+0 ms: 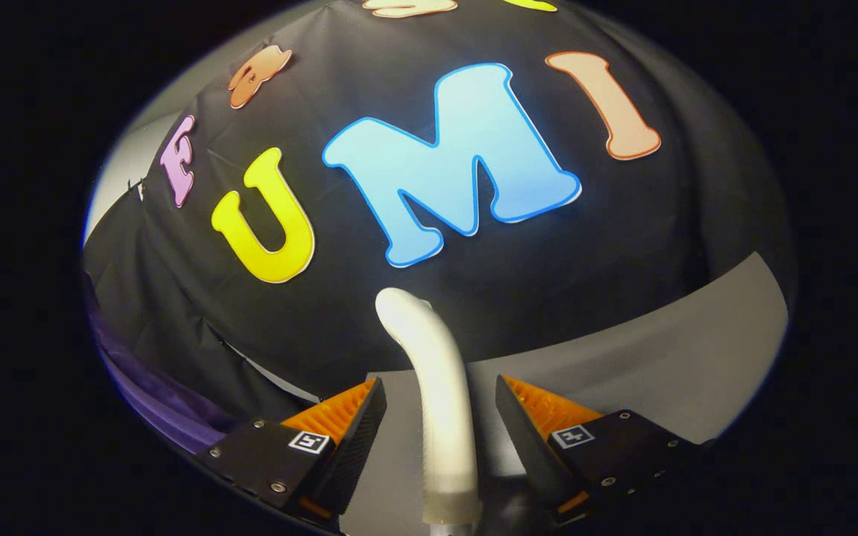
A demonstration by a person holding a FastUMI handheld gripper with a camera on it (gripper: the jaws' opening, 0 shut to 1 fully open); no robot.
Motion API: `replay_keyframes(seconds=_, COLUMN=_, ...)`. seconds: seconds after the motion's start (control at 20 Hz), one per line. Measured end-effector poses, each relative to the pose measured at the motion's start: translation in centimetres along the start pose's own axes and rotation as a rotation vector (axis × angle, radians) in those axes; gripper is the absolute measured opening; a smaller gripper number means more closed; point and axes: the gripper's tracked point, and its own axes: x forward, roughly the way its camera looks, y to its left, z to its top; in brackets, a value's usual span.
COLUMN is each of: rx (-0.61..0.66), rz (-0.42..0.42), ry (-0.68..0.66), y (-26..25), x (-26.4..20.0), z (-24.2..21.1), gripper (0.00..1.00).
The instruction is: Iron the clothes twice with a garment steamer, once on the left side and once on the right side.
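Between the spread gripper point(440, 406) fingers rises the steamer handle point(436, 394), untouched.

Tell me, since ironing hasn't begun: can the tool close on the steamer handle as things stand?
Probably yes. The white steamer handle stands between the open fingers of the tool, with a gap either side and nothing in between.

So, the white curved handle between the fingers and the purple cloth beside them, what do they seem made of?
The handle looks like matte moulded plastic: smooth, even, softly lit. It stands between the open fingers, with gaps on both sides. The purple cloth looks like soft woven fabric, since it lies in folds; probably the garment.
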Motion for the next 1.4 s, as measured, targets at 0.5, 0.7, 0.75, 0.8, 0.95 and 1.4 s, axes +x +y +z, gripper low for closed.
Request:
replay_keyframes(seconds=0.5, rx=0.15, rz=0.067, ry=0.189, y=-0.3, x=1.5, z=-3.4, gripper=0.57)
replay_keyframes(seconds=0.7, rx=0.172, rz=0.136, ry=0.19, y=0.1, x=1.1, z=-3.7, gripper=0.39)
replay_keyframes(seconds=0.75, rx=0.157, rz=0.148, ry=0.182, y=0.4, x=0.3, z=-4.0, gripper=0.38)
replay_keyframes(seconds=0.8, rx=0.135, rz=0.157, ry=0.167, y=0.8, x=-0.7, z=-4.1, gripper=0.37)
replay_keyframes(seconds=0.95, rx=0.011, rz=0.174, ry=0.076, y=1.8, x=-3.9, z=-4.8, gripper=0.36)
replay_keyframes(seconds=1.4, rx=-0.083, rz=0.185, ry=-0.234, y=6.1, x=-17.1, z=-7.1, gripper=0.36)
